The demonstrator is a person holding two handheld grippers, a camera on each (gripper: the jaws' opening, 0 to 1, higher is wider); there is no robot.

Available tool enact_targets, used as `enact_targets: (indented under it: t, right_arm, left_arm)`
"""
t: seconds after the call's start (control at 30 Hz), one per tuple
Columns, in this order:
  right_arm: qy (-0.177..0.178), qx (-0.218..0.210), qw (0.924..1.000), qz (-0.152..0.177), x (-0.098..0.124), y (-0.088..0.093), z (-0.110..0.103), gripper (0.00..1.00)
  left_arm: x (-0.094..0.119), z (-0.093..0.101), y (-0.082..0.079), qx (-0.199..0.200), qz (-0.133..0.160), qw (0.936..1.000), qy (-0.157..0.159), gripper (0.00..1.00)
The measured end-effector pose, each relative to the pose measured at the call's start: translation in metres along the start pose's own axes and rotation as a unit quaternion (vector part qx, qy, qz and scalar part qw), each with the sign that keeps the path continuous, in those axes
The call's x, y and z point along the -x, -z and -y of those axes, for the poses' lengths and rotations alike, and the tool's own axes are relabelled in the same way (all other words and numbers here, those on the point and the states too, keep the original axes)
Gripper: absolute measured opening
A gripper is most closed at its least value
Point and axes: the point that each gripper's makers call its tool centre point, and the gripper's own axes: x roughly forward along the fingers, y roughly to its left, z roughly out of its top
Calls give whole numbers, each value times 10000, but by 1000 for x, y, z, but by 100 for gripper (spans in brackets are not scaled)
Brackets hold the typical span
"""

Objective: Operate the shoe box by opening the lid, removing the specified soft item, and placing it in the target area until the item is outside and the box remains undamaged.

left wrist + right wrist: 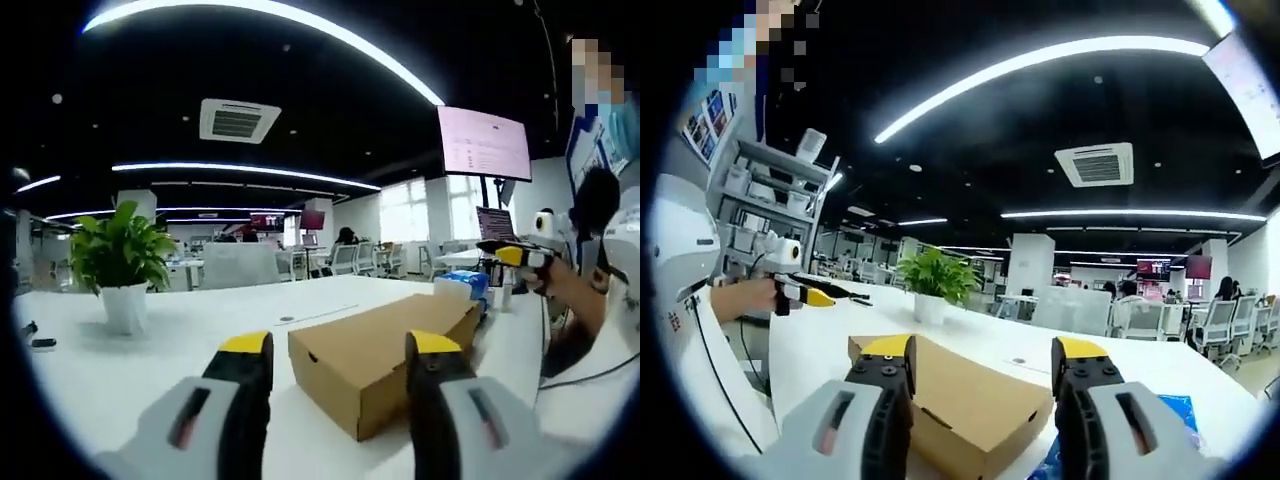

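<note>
Both tongs were spread wide and holding nothing. Left gripper (340, 375) stood with its yellow-tipped jaws apart, short of the shoe box (385, 355), which sat at 12 o'clock between them on the white table (180, 330). Right gripper (985, 380) was equally wide, with the same shoe box (960, 400) low in its view, one corner poking up between the jaws.

The lid was still down and flat, so the opening step had not begun, and the soft item was hidden inside; nothing could be said of it. In the left gripper view the other tool showed at 3 o'clock, well apart from the box; in the right gripper view the other tool showed at 9 o'clock, likewise clear.

How to do it well, by my reading: bring one gripper down to steady the lower carton, pressing lightly on a wall rather than pinching it, since cardboard dents easily. Slide a single jaw of the other under the lid's front lip, lift slowly and evenly, and let the hinge fold back without forcing it. A sideways pull could tear a corner.

A potted plant (122, 265) stood at 10 o'clock in the left gripper view, well apart from the box, and a blue object (468, 282) lay just past the box's far end.
</note>
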Motion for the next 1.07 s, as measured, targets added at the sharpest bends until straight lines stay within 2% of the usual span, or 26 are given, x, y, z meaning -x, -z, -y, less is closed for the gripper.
enact_targets:
  t: [0.3, 0.9, 1.07]
  right_arm:
    - [29, 41, 10000, -37, -1, 2, 1, 54]
    - [64, 249, 9988, -425, -4, 26, 0, 49]
    - [50, 220, 9988, -425, -3, 26, -1, 48]
  left_arm:
    - [0, -1, -4, -129, -8, 9999, -65, 54]
    - [-4, -1, 2, -249, -157, 9995, -114, 52]
    - [-5, 1, 2, -319, -175, 9993, -92, 52]
